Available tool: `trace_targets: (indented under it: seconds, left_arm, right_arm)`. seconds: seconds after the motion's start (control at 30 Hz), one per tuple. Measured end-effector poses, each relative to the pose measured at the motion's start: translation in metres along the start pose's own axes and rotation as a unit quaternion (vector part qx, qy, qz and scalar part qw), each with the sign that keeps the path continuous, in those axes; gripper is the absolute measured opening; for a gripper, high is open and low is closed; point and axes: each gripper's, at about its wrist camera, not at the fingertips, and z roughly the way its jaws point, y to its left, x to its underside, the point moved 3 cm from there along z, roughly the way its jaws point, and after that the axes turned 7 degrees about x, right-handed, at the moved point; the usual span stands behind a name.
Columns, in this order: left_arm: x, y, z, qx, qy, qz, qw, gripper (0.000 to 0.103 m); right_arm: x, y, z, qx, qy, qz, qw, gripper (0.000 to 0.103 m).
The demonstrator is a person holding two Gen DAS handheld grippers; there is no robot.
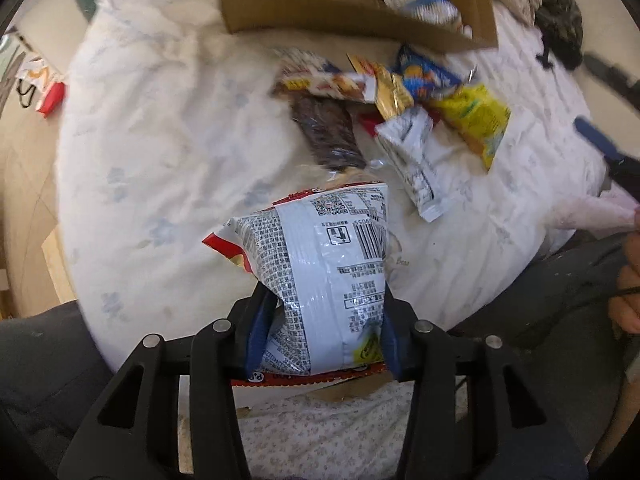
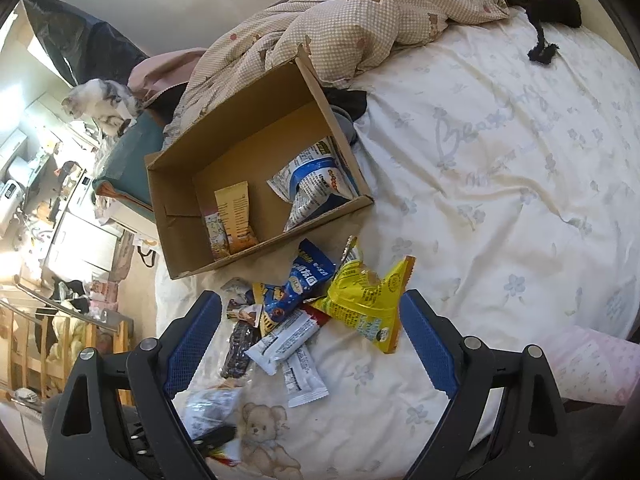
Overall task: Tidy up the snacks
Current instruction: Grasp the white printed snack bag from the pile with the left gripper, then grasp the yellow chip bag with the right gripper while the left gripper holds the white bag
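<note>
the white bag hangs pinched by its near end in the left claw, above the bed and near of the snack pile. held only by crinkled film, it could slip or swing on the way to the far box and catch its wall. the right claw is spread, empty, over the pile.

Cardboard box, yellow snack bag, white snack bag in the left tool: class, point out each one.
cardboard box (image 2: 176, 216), right wrist view, left wall.
yellow snack bag (image 2: 368, 304), right wrist view, middle.
white snack bag (image 1: 320, 264), left wrist view, printed back.
</note>
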Motion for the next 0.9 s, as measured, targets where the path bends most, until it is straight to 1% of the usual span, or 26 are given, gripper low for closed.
trace_targets:
  seconds: [0.03, 0.07, 0.1, 0.13, 0.2, 0.3, 0.37, 0.4, 0.5, 0.67, 0.73, 0.83, 0.9]
  left_arm:
    - [-0.001, 0.003, -0.007, -0.001, -0.008, -0.001, 1.0, 0.042]
    - [0.001, 0.005, -0.022, -0.004, -0.027, -0.001, 0.9996, 0.042]
    - [-0.002, 0.008, -0.029, -0.008, -0.038, 0.003, 0.9993, 0.042]
    - [-0.003, 0.01, -0.043, -0.018, -0.059, 0.009, 0.998, 0.042]
    - [-0.013, 0.013, -0.063, -0.032, -0.093, 0.014, 0.995, 0.042]
    - [-0.032, 0.019, -0.088, -0.038, -0.134, 0.008, 0.9902, 0.042]
    - [-0.049, 0.018, -0.1, -0.04, -0.158, 0.003, 0.9866, 0.042]
    - [-0.054, 0.018, -0.102, -0.04, -0.163, 0.004, 0.9858, 0.042]
    - [-0.069, 0.02, -0.105, -0.034, -0.17, 0.004, 0.9849, 0.042]
    - [-0.09, 0.016, -0.097, -0.029, -0.171, 0.015, 0.9847, 0.042]
    - [-0.094, 0.013, -0.089, -0.028, -0.172, 0.015, 0.9847, 0.042]
    - [-0.093, 0.017, -0.074, -0.018, -0.167, 0.009, 0.9858, 0.042]
    - [-0.092, 0.021, -0.063, -0.01, -0.152, -0.005, 0.9884, 0.042]
  right_arm:
    - [0.0, 0.001, 0.0, -0.001, 0.0, -0.001, 1.0, 0.093]
    - [0.0, 0.002, 0.0, -0.002, 0.0, -0.002, 1.0, 0.093]
    - [0.0, 0.002, -0.001, -0.002, -0.001, -0.002, 1.0, 0.093]
    - [0.0, 0.002, -0.001, -0.003, -0.001, -0.002, 1.0, 0.093]
    - [-0.001, 0.001, -0.001, -0.005, -0.001, 0.002, 1.0, 0.093]
    - [-0.002, -0.005, 0.001, -0.013, 0.003, 0.024, 1.0, 0.093]
    - [-0.004, -0.013, 0.005, -0.022, 0.013, 0.05, 0.998, 0.093]
    - [-0.005, -0.017, 0.008, -0.022, 0.019, 0.062, 0.998, 0.093]
    - [-0.006, -0.03, 0.024, -0.003, 0.045, 0.092, 0.995, 0.093]
    - [0.0, -0.044, 0.061, 0.032, 0.113, 0.114, 0.987, 0.093]
    - [0.003, -0.045, 0.072, 0.042, 0.128, 0.115, 0.984, 0.093]
    - [0.005, -0.044, 0.086, 0.053, 0.138, 0.115, 0.982, 0.093]
    - [0.007, -0.043, 0.1, 0.057, 0.147, 0.109, 0.981, 0.093]
